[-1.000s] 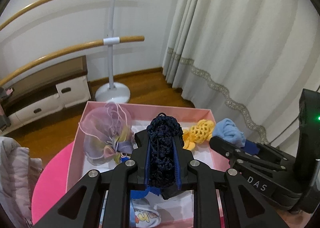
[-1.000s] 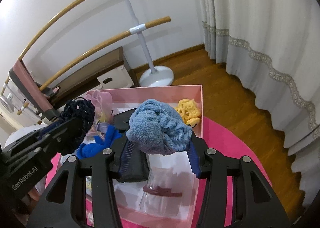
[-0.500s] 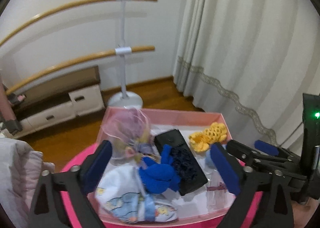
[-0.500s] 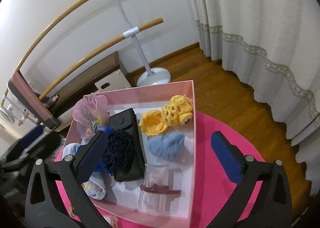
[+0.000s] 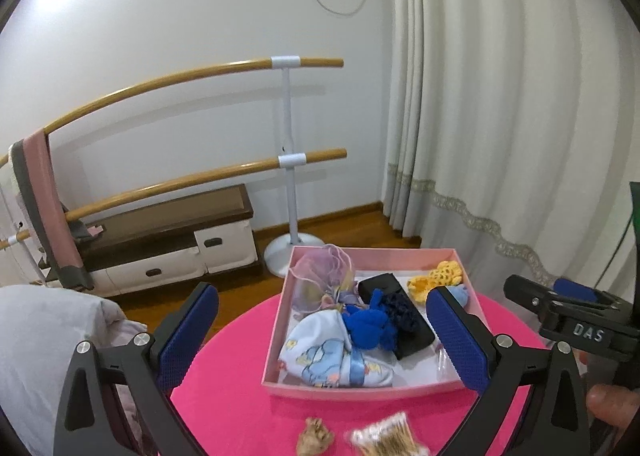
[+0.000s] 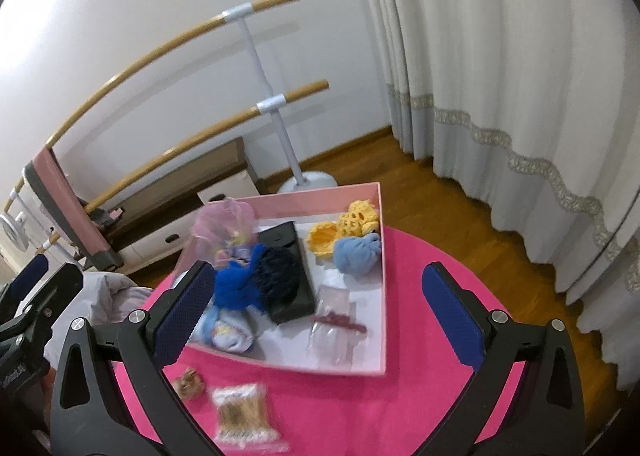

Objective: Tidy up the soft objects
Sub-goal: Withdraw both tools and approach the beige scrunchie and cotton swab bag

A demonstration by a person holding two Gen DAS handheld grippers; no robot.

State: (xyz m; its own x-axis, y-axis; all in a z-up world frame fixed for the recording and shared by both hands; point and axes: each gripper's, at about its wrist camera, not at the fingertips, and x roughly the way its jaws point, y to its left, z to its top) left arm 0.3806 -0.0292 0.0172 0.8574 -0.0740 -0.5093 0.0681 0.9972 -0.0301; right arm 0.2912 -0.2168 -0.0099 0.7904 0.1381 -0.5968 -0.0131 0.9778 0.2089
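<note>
Both my sets of fingers stand wide apart with nothing between them. The left fingers sit back from the pink box, their blue pads framing it, and the right fingers do the same from the other side. The figures say neither pair widened in the last moment, so I call them simply open and empty.

The box rests on the round pink desk. Inside it, the dark navy knit lies on top of a black case, touching the bright blue piece beside it. The light blue cloth sits near the box's right wall in the right view, just beside the yellow knits in the far corner. A sheer pink pouch stands at the far left corner, and a white printed cloth lies at the near left. A clear bag with a dark red strip lies flat on the white floor of the box, toward the near right.

On the desk in front of the box lie a small brown thing and a clear packet (too blurred to name what is in it). My right tool shows at the right edge of the left view, with a bit of my hand below it
</note>
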